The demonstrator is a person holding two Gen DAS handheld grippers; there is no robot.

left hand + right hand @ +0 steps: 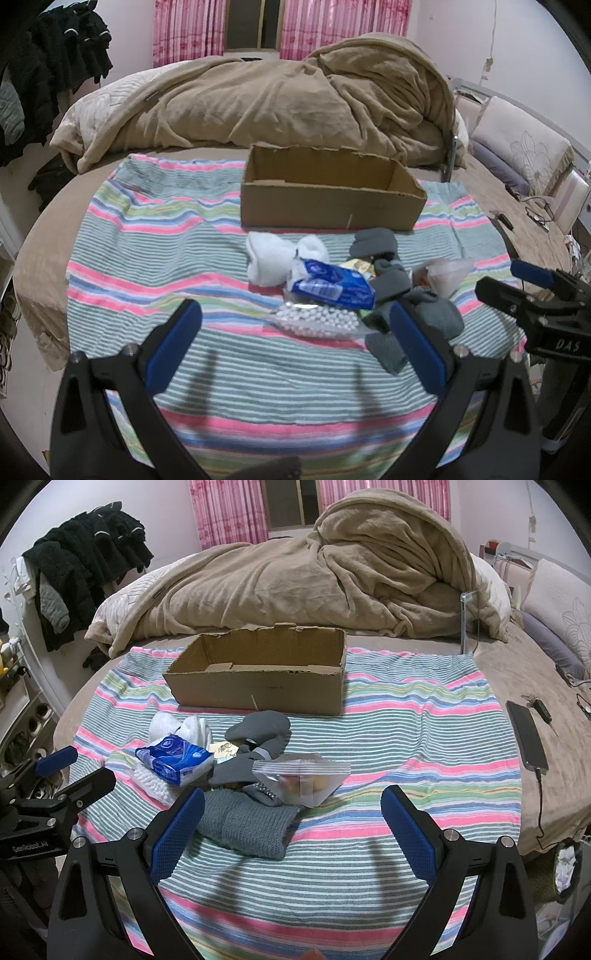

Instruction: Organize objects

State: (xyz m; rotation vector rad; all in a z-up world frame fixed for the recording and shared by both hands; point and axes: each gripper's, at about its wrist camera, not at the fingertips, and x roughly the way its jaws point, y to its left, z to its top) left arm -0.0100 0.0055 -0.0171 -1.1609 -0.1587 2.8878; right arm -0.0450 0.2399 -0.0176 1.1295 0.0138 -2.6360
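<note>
An open cardboard box [328,199] [258,686] stands on a striped towel [155,251] [424,720]. In front of it lies a pile: white socks [273,258] [177,725], a blue tissue pack [328,284] [173,758], a bag of white beads [317,321] [147,779], dark grey socks [373,240] [262,725], a grey knit piece [243,823] [439,317] and a clear zip bag [306,779] [447,273]. My left gripper [295,325] hangs open just short of the beads. My right gripper [295,805] is open over the knit piece and zip bag.
A rumpled tan blanket [280,96] [314,572] is heaped behind the box. A phone [526,738] on a cable lies on the bed at right. Pillows [554,602] sit far right. Dark clothes [81,568] hang at left. The bed edge curves close on both sides.
</note>
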